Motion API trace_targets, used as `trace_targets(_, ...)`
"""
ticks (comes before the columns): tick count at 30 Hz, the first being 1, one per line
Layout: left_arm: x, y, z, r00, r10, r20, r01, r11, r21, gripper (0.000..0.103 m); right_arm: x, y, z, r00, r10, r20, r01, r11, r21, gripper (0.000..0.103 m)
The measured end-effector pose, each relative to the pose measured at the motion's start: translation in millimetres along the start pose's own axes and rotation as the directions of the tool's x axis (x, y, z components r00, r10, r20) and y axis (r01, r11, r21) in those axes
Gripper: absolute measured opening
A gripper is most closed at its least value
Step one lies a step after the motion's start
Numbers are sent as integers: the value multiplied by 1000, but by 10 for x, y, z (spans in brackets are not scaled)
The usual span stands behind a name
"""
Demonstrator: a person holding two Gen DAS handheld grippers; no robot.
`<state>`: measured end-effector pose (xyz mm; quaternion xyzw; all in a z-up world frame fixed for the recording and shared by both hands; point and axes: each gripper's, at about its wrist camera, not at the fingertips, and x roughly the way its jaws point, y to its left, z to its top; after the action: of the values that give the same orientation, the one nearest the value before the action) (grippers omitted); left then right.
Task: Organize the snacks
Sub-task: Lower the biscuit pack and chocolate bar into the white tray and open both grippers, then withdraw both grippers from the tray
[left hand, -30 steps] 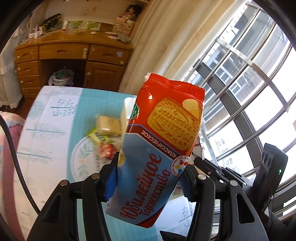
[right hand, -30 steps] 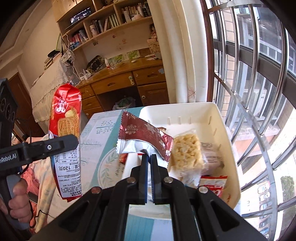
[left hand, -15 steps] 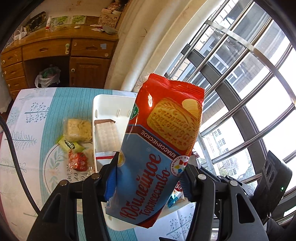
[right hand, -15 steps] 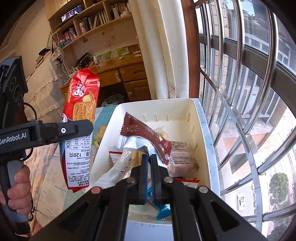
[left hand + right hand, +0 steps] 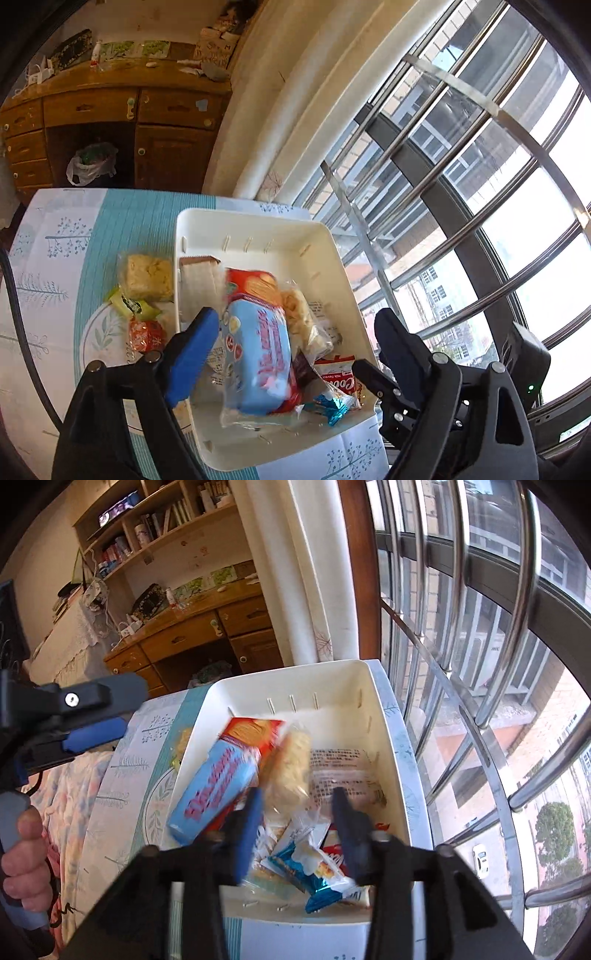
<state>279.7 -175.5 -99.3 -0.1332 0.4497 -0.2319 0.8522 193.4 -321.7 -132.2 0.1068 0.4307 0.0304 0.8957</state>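
Observation:
A white bin stands on the table by the window and holds several snack packs. A red and blue biscuit pack lies loose in it, blurred. My left gripper is open above the bin, empty; its blue pads show at the left of the right wrist view. My right gripper is open and empty over the bin's near half, above a puffed rice bar and a blue wrapped snack.
On the tablecloth left of the bin lie a rice cake pack, a green candy and a red candy. A wooden desk stands behind the table. Window bars run along the right.
Both grippers opened. The left let go of the biscuit pack, which dropped into the bin. The right let go of the dark red and silver packet it held.

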Motion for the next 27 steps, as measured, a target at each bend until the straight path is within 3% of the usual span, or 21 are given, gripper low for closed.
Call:
trace_targets(10, -394, 321, -66, 999, 34, 25, -33, 998, -53, 85, -14, 112, -46, 1000, -14, -14, 15, 997, 75, 58)
trace_targets(15, -626, 532, -156, 999, 43, 28, -42, 997, -65, 85, -22, 316, -105, 1000, -14, -17, 16, 995, 100, 59)
trace_targets(27, -1391, 1056, -276, 998, 65, 21, -65, 998, 6, 85, -115, 1007, -274, 1000, -13, -7, 14, 980, 199, 60)
